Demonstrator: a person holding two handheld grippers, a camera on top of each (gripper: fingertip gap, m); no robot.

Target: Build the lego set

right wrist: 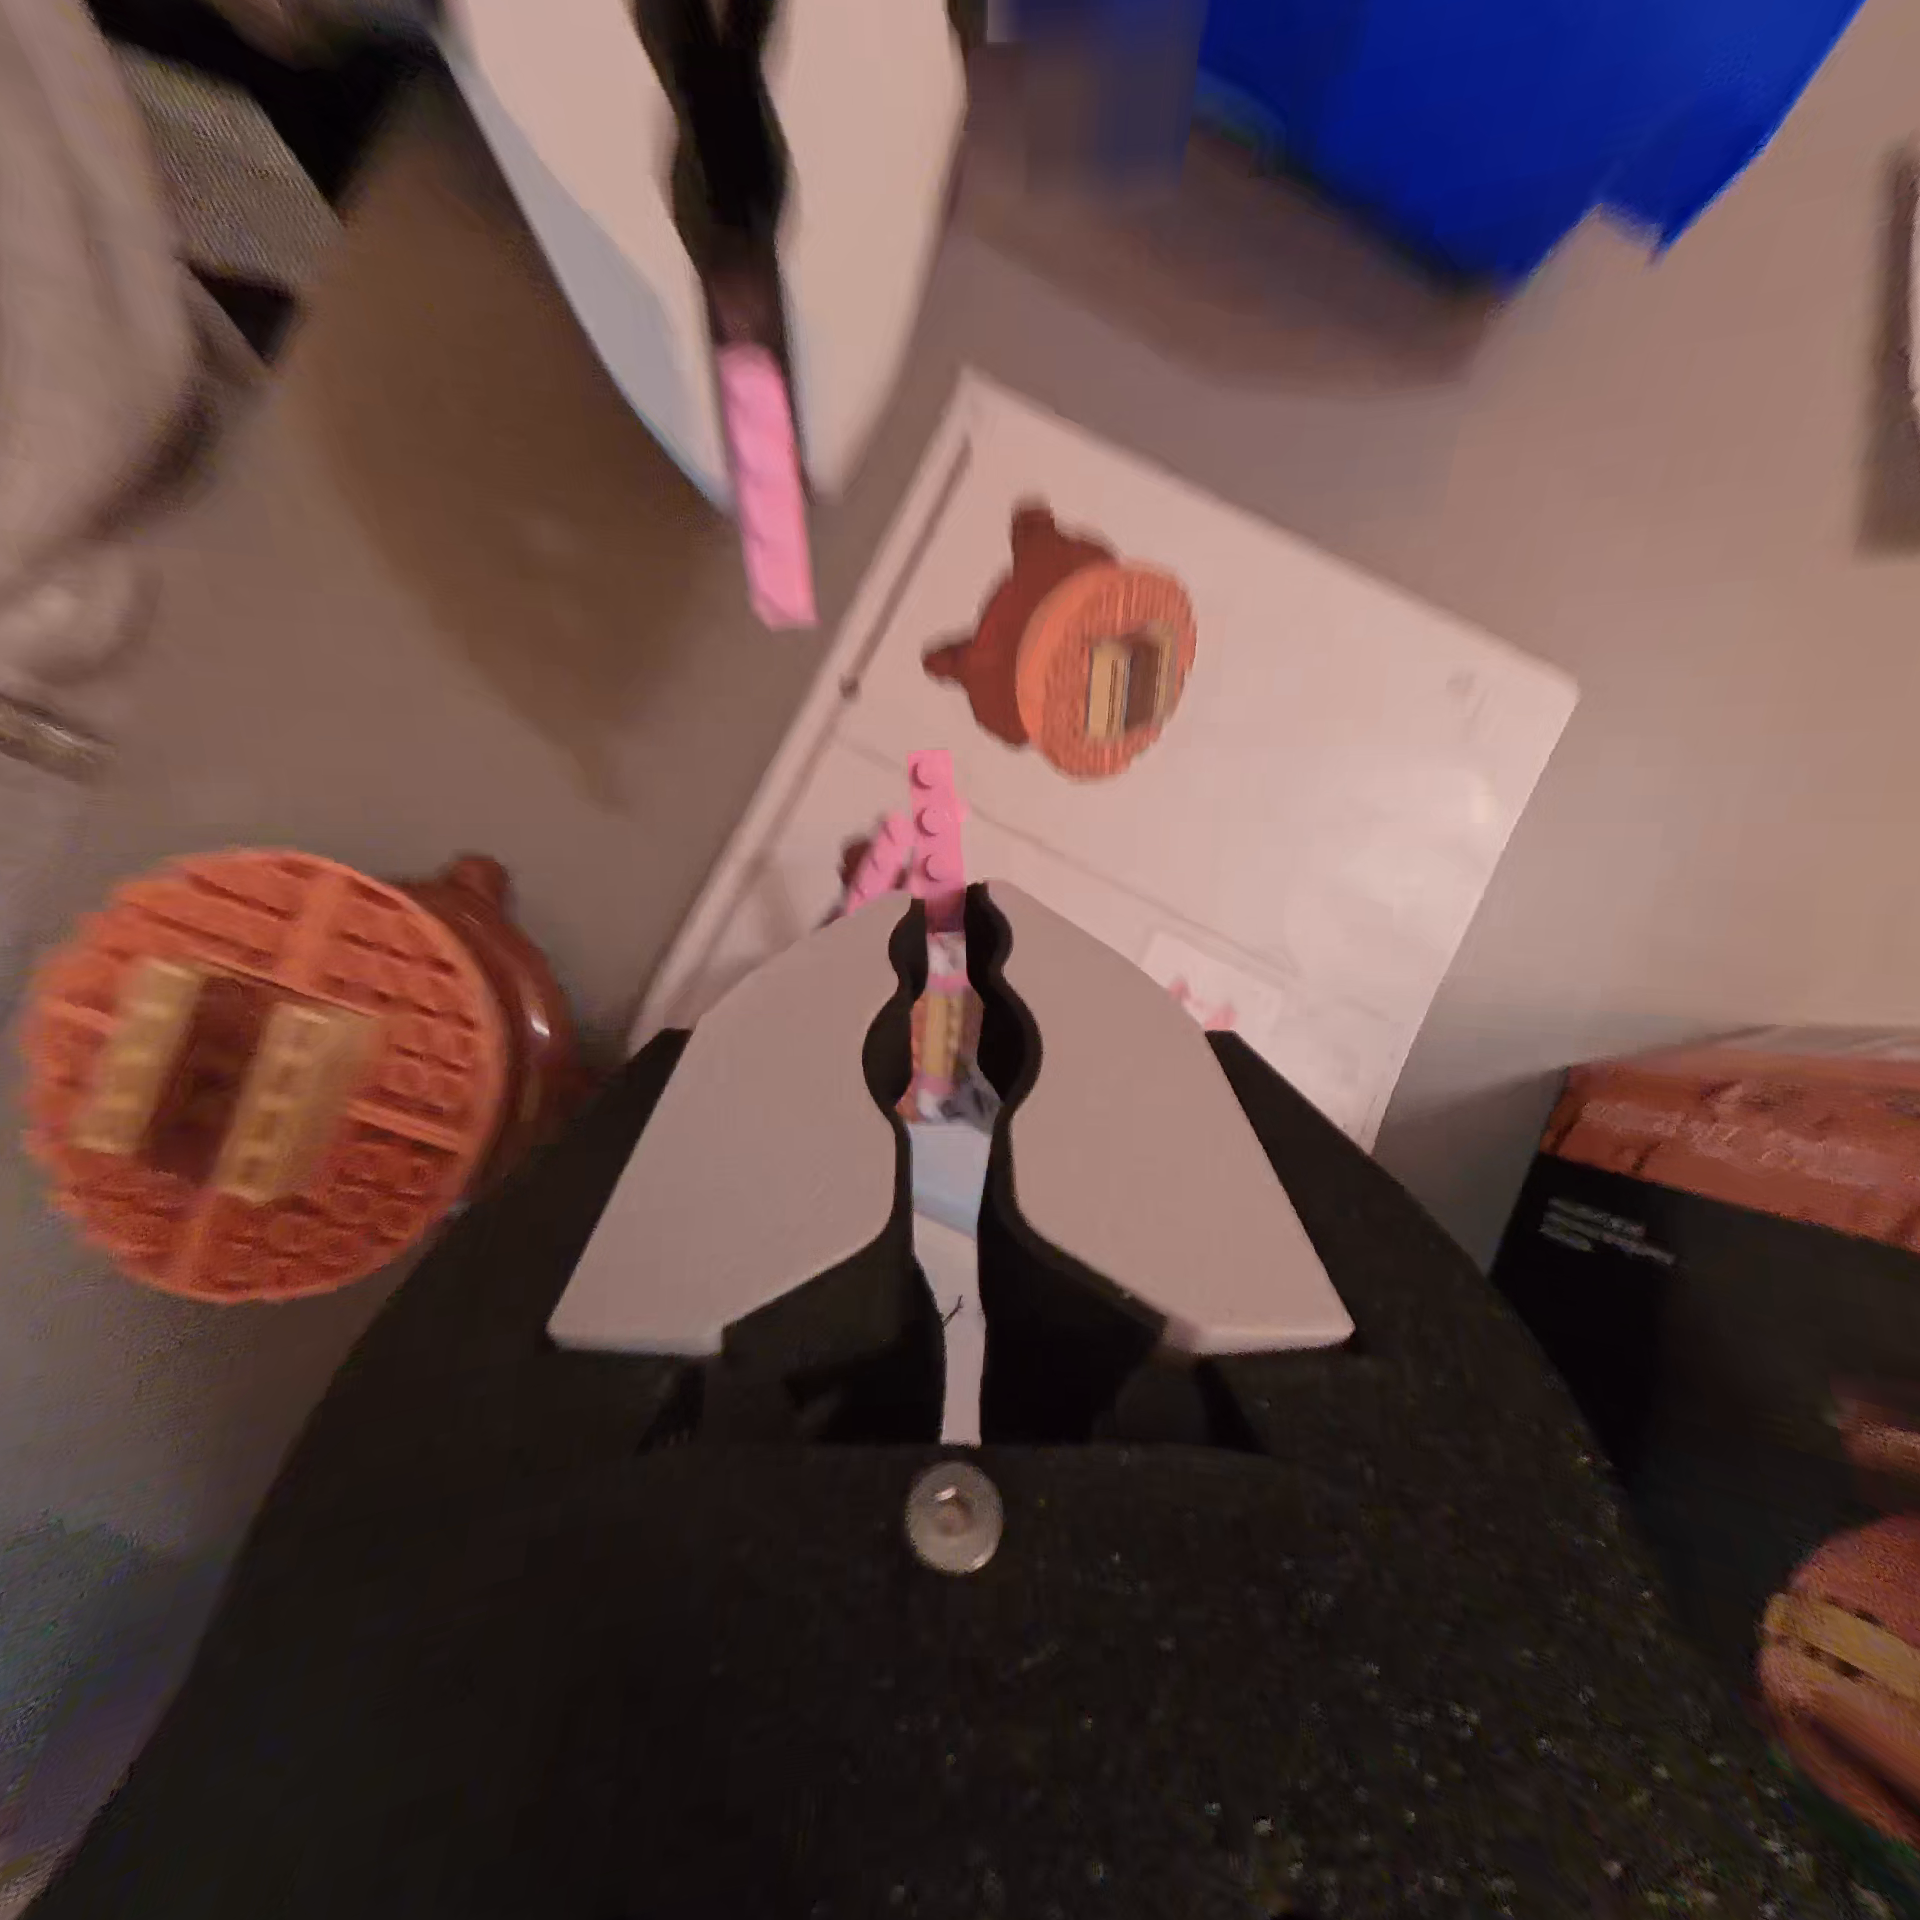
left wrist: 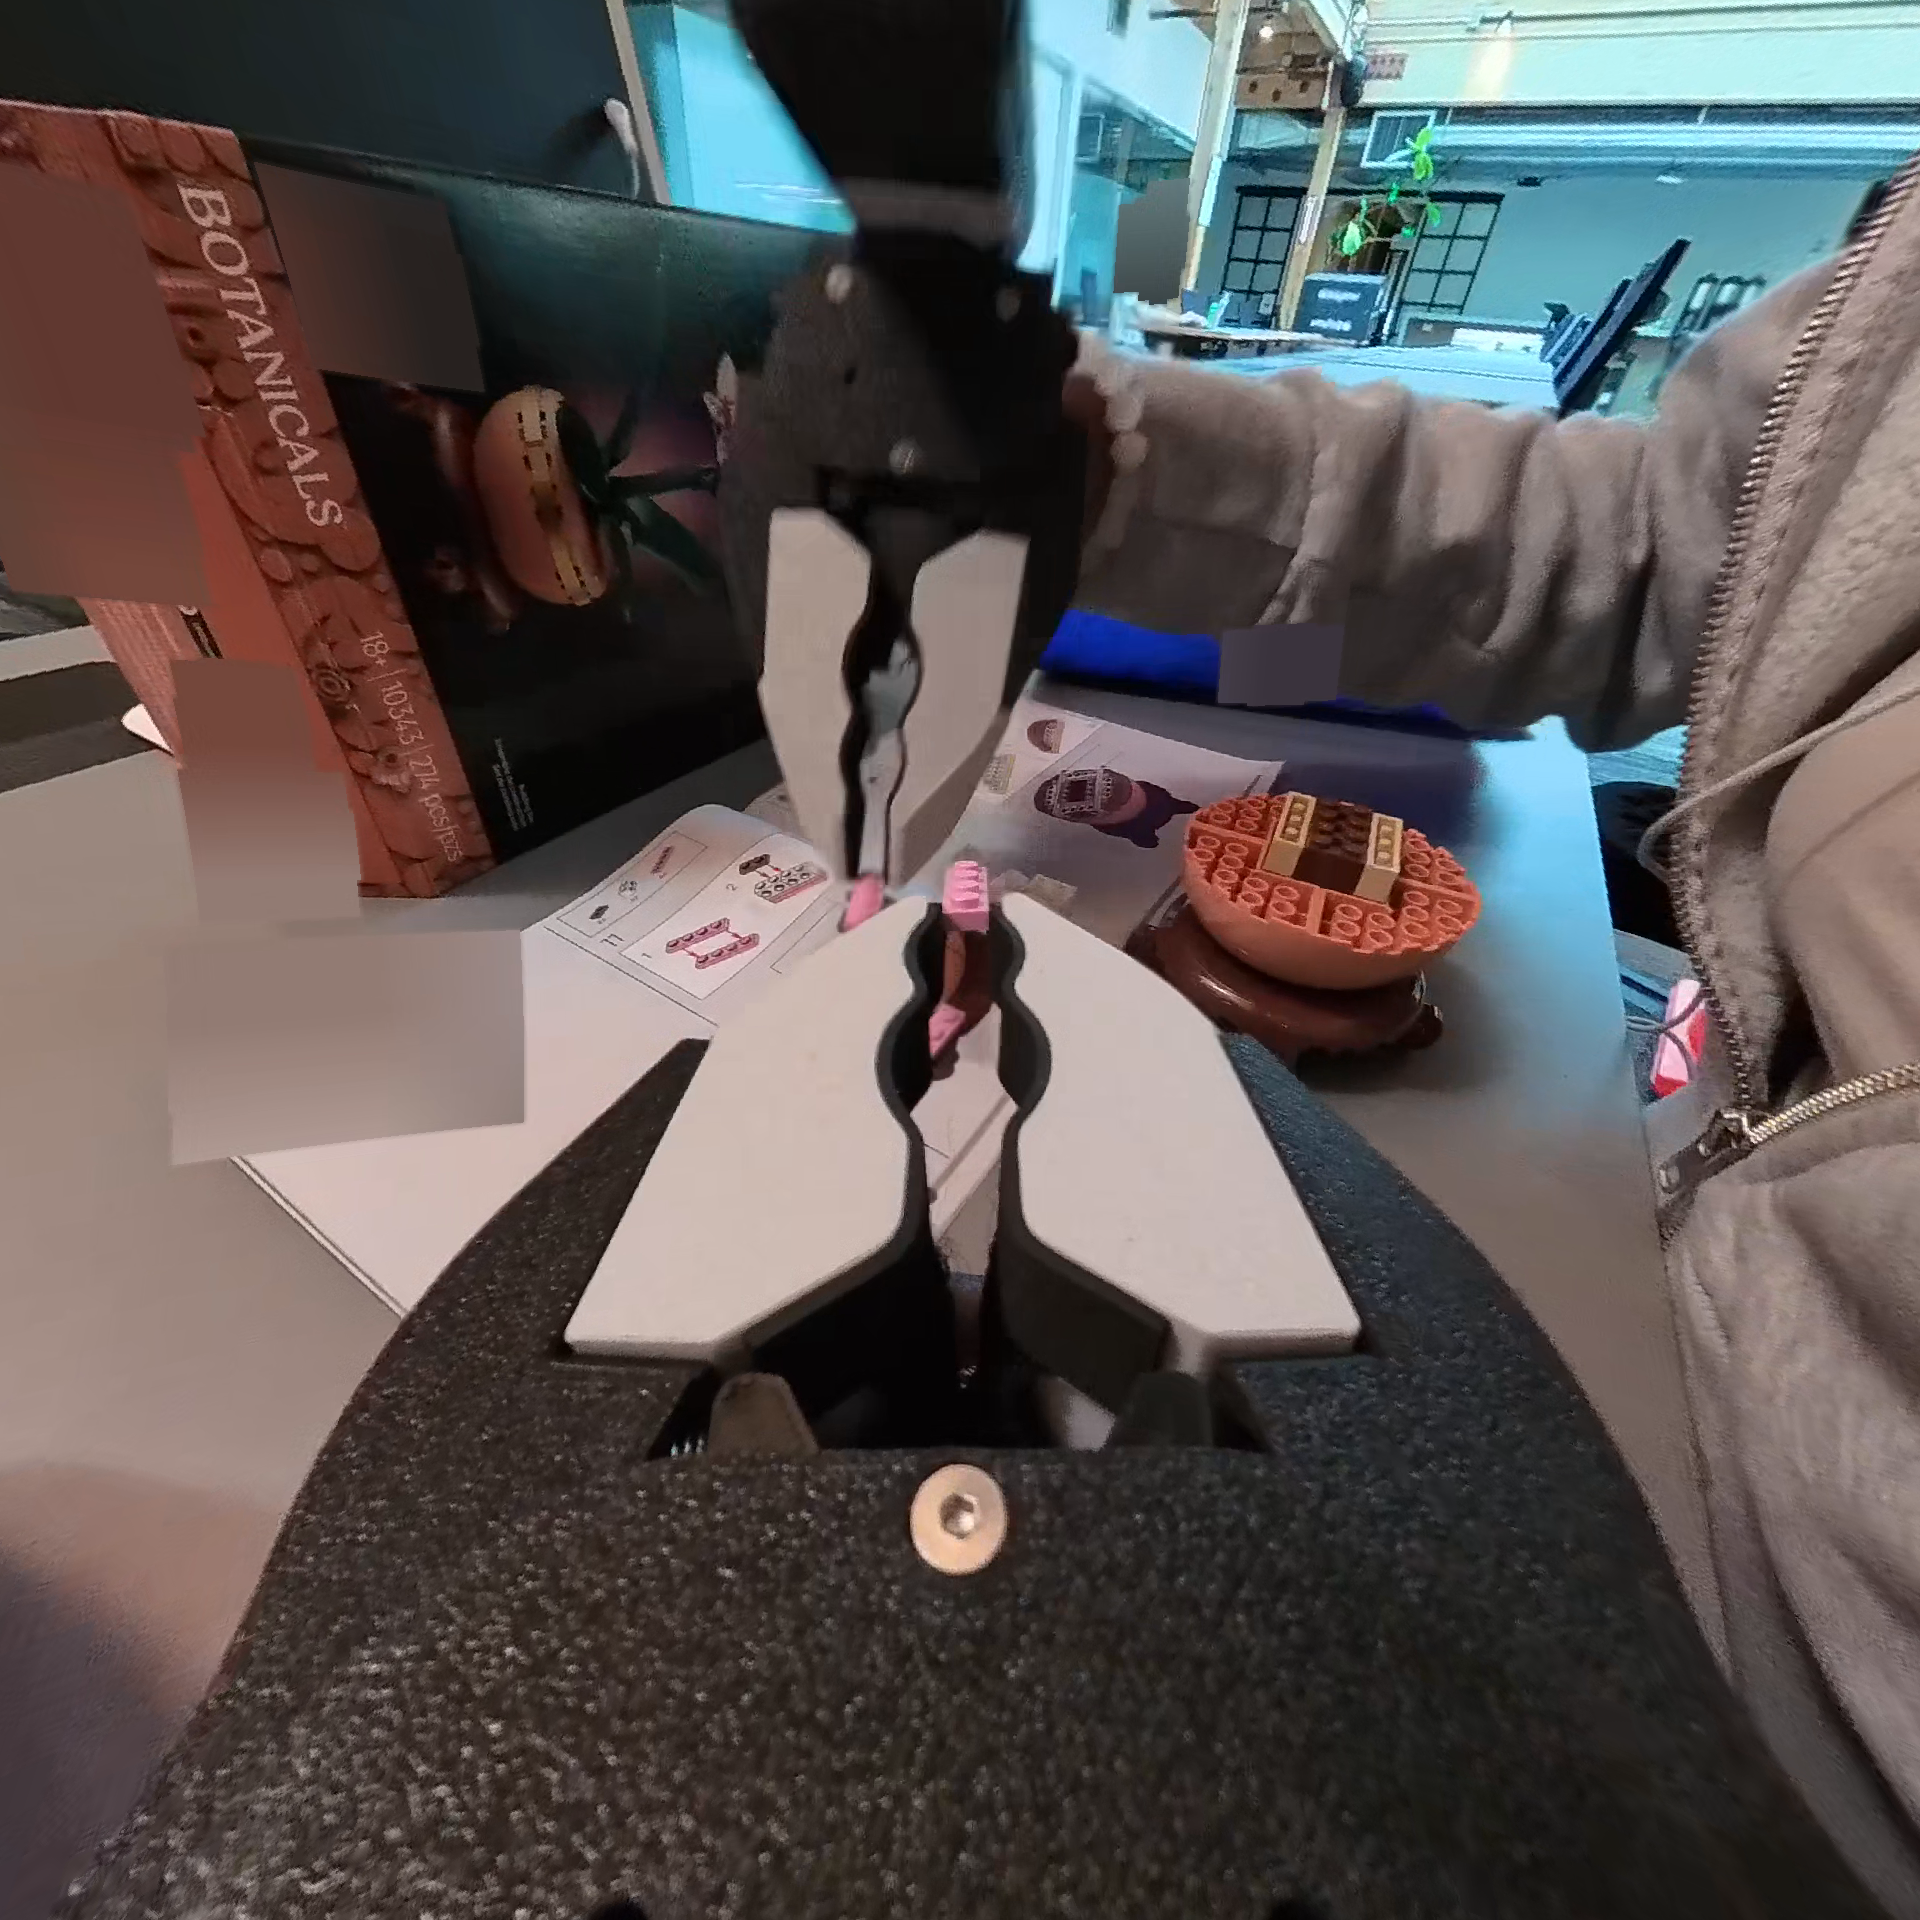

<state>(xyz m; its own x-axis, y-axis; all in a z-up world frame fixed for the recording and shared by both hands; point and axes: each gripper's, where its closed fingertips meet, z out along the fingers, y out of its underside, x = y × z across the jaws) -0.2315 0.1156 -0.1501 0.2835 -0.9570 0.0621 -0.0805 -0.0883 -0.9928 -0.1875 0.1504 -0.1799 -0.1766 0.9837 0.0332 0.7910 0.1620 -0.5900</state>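
The left gripper (left wrist: 964, 914) is pinched narrow on a pink plate (left wrist: 966, 896) with a dark brown piece behind it, the studded end poking out past the tips toward 12 o'clock. The right gripper (right wrist: 943, 909) is likewise closed on a second pink plate (right wrist: 932, 836), whose long axis runs on along the fingers, studs facing the camera. In the left wrist view the right gripper (left wrist: 868, 883) comes down from 12 o'clock, its tips just beside the left's at about 11 o'clock, the two pink pieces near but apparently not yet touching. In the right wrist view the left gripper (right wrist: 764, 499) enters from 12 o'clock, its plate (right wrist: 771, 488) tilted toward 5 o'clock. My judgement: joining them turns on lining up these two long axes. The round orange pot base (left wrist: 1330, 894) sits at 2 o'clock on the table (left wrist: 208, 1351), beside the instruction booklet (left wrist: 665, 935).
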